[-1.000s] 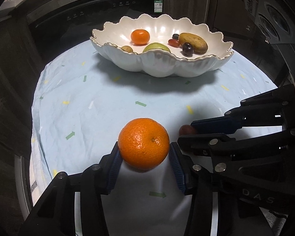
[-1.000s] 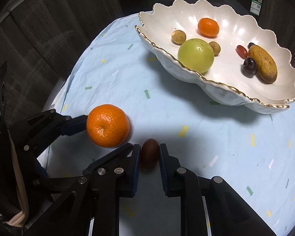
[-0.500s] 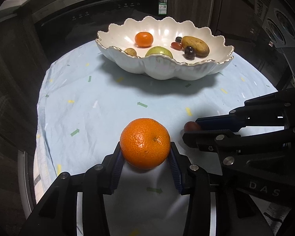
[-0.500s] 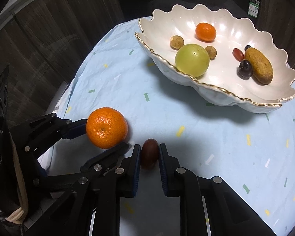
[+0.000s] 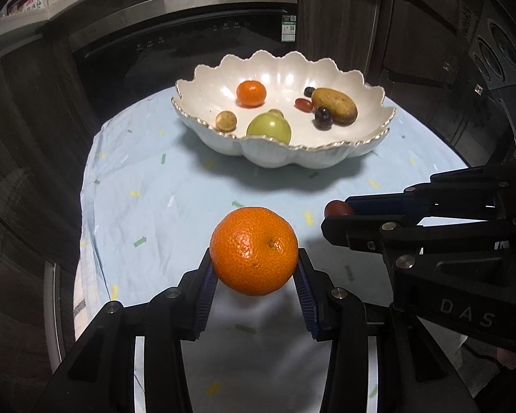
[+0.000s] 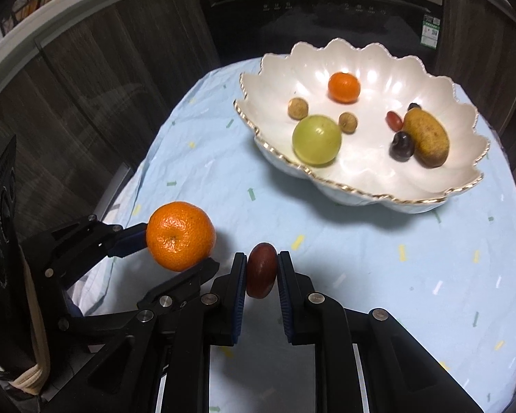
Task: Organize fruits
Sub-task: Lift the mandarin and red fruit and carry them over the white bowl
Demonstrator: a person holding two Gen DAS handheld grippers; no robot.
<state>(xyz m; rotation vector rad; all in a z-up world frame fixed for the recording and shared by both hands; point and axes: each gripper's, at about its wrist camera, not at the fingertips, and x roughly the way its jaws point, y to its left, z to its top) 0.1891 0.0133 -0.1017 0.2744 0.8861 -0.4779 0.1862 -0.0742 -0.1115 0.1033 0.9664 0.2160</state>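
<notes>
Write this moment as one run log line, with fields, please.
left hand-held gripper: shut on orange | right hand-held gripper: shut on dark red fruit | bowl: seven fruits inside

surface: pale blue cloth (image 5: 175, 186) with small green, yellow and white flecks, wrinkled, covering a round table | behind: black appliance front (image 6: 326, 10) with a steel top band, row of small white control icons, green-white sticker (image 5: 288, 28) at right | surrounds: dark wood-grain cabinet panels (image 6: 96, 65)
</notes>
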